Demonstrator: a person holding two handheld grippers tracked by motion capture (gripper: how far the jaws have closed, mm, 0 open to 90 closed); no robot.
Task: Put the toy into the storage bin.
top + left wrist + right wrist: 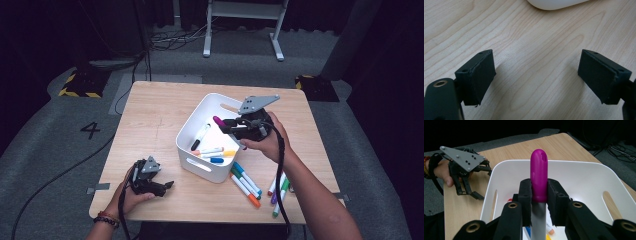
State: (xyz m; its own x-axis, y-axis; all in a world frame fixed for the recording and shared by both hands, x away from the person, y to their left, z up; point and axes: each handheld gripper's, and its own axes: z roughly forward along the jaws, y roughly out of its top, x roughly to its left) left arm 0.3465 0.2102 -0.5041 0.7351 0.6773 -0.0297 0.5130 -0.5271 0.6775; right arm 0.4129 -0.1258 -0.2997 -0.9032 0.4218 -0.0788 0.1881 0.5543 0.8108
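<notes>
My right gripper (226,125) hangs over the white bin (200,165) and is shut on a marker with a magenta cap (218,120). In the right gripper view the magenta-capped marker (539,180) sticks out past the pads (525,192) above the white bin (579,170). Several markers (215,152) lie inside the bin. More markers (246,183) lie loose on the table to the bin's right. My left gripper (169,186) rests at the table's front left, open with nothing between its fingers (477,75).
The wooden table (150,120) has bare room at the left and back. A second cluster of markers (280,190) lies near the front right edge. The left gripper (466,167) shows far off in the right gripper view. A white frame (245,20) stands on the floor behind.
</notes>
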